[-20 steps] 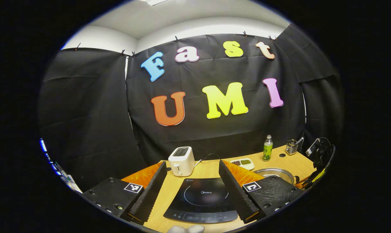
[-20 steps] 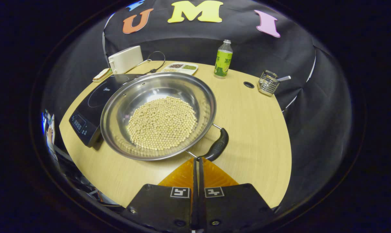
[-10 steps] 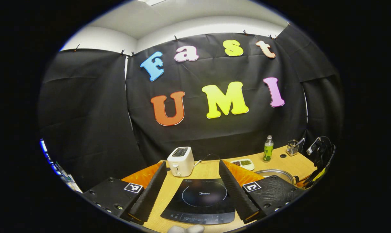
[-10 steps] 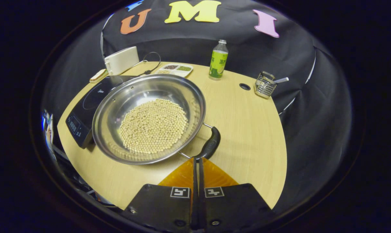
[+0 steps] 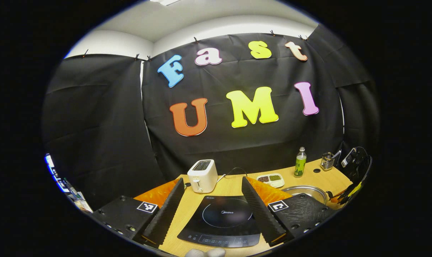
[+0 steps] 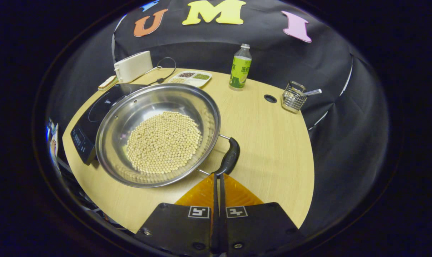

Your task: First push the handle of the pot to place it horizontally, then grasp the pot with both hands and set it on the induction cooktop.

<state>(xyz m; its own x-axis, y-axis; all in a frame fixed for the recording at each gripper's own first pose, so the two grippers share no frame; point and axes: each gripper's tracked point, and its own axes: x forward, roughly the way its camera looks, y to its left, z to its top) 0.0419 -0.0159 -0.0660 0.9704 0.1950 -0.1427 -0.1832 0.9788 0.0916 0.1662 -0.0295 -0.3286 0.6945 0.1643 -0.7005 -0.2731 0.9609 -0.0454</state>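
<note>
change, right view: shiny steel pot (image 6: 158, 135) full of pale round beans (image 6: 164, 142) sits further left in the frame than 1 s ago; its black loop handle (image 6: 229, 156) has swung from a slant to nearly upright in the frame, lower centre.
change, left view: white two-slot toaster (image 5: 202, 175) and black induction cooktop (image 5: 223, 220) have barely moved, scene drifted slightly right; pot rim (image 5: 306, 191) still at lower right.
right hand-held gripper (image 6: 218, 174): clenched, fingers pressed together with nothing between them, tips at the near end of the handle; contact looks likely, can't confirm.
left hand-held gripper (image 5: 213, 186): released, fingers spread wide, cooktop showing between them, holding nothing.
pot position: on the light wooden surface (image 6: 269, 142), left-centre of the right view, its left rim over the cooktop's (image 6: 94, 117) edge, not on the cooking ring.
surface, upper part of right view: green-labelled clear bottle (image 6: 240, 67), white divided tray of spices (image 6: 190, 77), wire mesh holder with a metal utensil (image 6: 293, 98), round cable hole (image 6: 270, 98), toaster (image 6: 133, 66) with black cord at upper left.
room: black cloth wall behind the surface; white wall and ceiling strip at the top of the left view.
</note>
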